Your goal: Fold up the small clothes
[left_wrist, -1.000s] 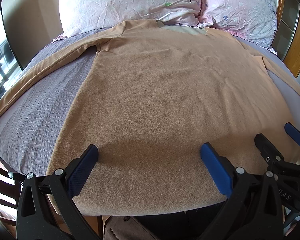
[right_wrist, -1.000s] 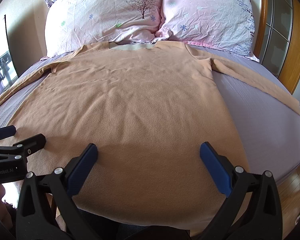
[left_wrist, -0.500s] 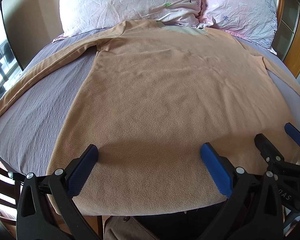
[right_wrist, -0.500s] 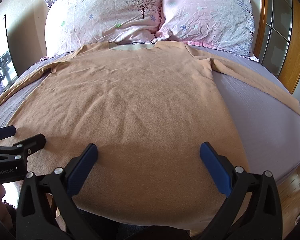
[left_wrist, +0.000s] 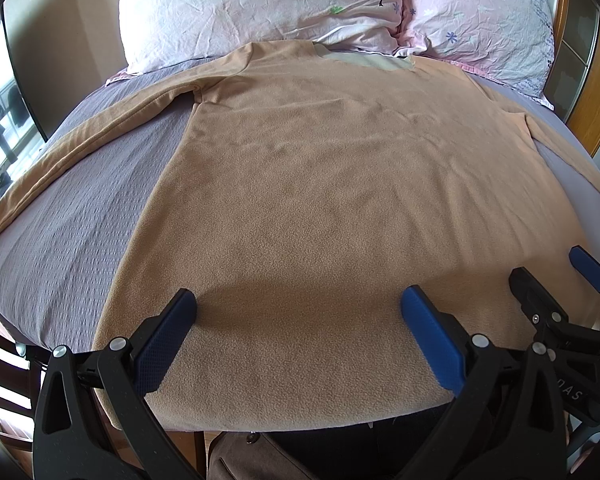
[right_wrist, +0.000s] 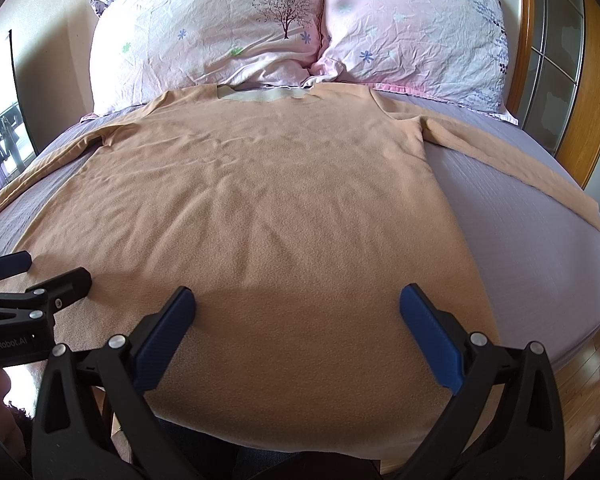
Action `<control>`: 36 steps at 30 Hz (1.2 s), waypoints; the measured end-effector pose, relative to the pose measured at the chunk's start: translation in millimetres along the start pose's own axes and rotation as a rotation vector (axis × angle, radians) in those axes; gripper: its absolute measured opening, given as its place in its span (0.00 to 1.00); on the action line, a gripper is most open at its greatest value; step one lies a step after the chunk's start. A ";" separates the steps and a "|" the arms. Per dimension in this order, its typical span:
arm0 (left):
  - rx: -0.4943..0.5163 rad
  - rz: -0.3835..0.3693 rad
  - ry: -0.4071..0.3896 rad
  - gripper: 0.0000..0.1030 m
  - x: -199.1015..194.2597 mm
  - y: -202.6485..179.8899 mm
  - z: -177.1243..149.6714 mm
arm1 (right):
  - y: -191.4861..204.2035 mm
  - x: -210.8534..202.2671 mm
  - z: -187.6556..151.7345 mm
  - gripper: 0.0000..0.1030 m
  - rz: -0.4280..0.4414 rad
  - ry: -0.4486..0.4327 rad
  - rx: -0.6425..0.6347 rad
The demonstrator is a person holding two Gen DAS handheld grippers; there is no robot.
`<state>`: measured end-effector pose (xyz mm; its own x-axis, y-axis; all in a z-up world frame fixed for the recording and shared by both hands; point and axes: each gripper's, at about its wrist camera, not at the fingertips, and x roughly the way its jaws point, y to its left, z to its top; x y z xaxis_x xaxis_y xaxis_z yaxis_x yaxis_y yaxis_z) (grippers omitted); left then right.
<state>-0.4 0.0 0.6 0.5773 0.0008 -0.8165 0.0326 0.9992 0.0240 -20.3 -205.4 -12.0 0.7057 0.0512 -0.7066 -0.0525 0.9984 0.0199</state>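
Bed carries a flat shirt; both claws, left and right, spread at the near edge, may bunch its hem.

Both wrist views sit low and close at the hem of the tan fleece long-sleeved shirt, facing the pink floral pillows. Left looks from the left; both share the shirt body.

shirt lying flat on bed, collar toward the two pillows behind it; sleeves spreading out left and right; left claw and right claw hovering side by side over near hem
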 end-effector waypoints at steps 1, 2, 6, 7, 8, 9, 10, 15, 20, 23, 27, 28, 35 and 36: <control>0.000 0.000 0.000 0.99 0.1 0.0 0.1 | 0.0 0.0 0.0 0.98 0.000 0.000 0.000; 0.000 0.000 0.000 0.99 0.0 0.0 0.0 | 0.0 0.0 0.0 0.98 0.000 0.000 0.000; 0.000 0.000 -0.001 0.99 0.0 0.0 0.0 | 0.1 -0.1 0.1 0.98 0.000 0.000 0.000; 0.000 0.000 -0.001 0.99 -0.1 0.0 0.0 | 0.1 -0.1 0.1 0.98 0.000 -0.001 0.000; 0.000 0.000 -0.001 0.99 -0.1 0.0 0.0 | 0.1 -0.1 0.1 0.98 0.000 -0.001 0.000; 0.000 0.000 -0.001 0.99 -0.1 0.0 0.0 | 0.1 -0.1 0.1 0.98 0.000 -0.001 0.000; 0.000 0.000 -0.001 0.99 -0.1 0.0 0.0 | 0.2 -0.1 0.1 0.98 -0.001 -0.001 0.000; 0.000 0.000 -0.002 0.99 0.0 0.0 0.2 | 0.3 -0.1 -0.2 0.98 -0.001 -0.001 0.000; 0.001 0.000 -0.003 0.99 0.0 0.0 0.2 | 0.5 0.2 -0.8 0.98 -0.002 -0.001 0.000; 0.001 0.000 -0.003 0.99 0.1 0.0 0.6 | 0.6 0.5 -1.1 0.98 -0.002 0.000 -0.001; 0.004 -0.001 0.007 0.99 1.6 0.1 2.9 | 9.3 1.0 -1.8 0.98 -0.001 0.013 -0.003; 0.006 -0.002 0.009 0.99 2.2 0.2 3.8 | 11.5 1.2 -2.0 0.98 0.000 0.015 -0.005; 0.030 -0.016 -0.016 0.99 -0.9 0.1 1.4 | -48.0 -5.3 19.8 0.98 0.221 -0.046 0.134; 0.037 -0.024 -0.014 0.99 0.3 0.8 3.9 | -77.0 -8.8 28.3 0.98 0.255 -0.072 0.230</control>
<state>3.0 0.6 2.6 0.5871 -0.0238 -0.8091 0.0768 0.9967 0.0264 -2.5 -282.1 12.8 0.7386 0.2931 -0.6071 -0.0789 0.9319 0.3540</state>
